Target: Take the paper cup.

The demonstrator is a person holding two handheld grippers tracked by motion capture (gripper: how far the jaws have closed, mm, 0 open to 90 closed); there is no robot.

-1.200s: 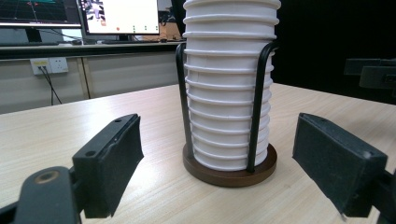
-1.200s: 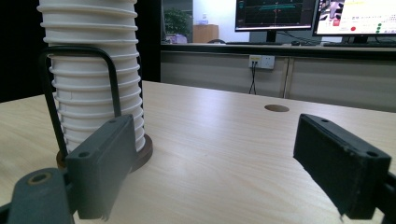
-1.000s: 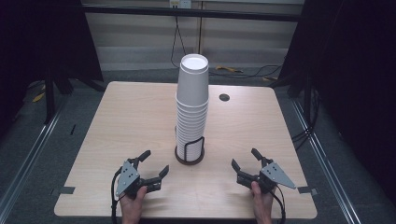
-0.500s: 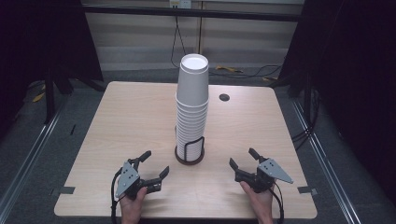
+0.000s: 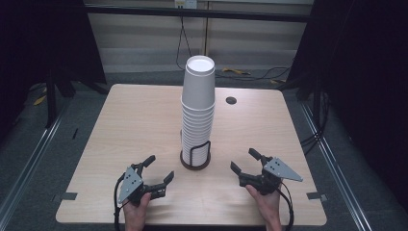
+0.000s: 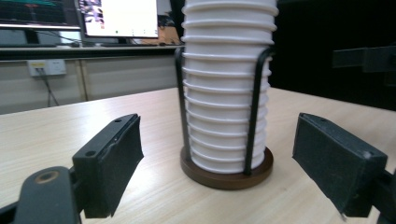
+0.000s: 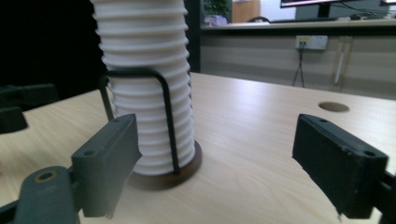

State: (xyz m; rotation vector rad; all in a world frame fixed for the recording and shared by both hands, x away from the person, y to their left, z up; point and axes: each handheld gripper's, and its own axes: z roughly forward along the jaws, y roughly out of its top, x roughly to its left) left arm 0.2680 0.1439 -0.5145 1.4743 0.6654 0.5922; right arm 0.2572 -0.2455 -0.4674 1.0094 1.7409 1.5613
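Bottom of the high view: left gripper point(image 5: 155, 174) and right gripper point(image 5: 245, 161), two in all, both near the table's point(image 5: 120, 125) front edge, jaws spread wide, nothing between them. Bare wood lies on either side of each. Centre frame: one stack of cups point(image 5: 197, 113) upright in one wire holder point(image 5: 195, 159), between the grippers and apart from both. Versus a second ago: right gripper sits slightly higher; left unchanged.

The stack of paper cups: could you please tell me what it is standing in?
The stack of white cups stands in a black wire holder on a round brown base. The cups cover the base's middle.
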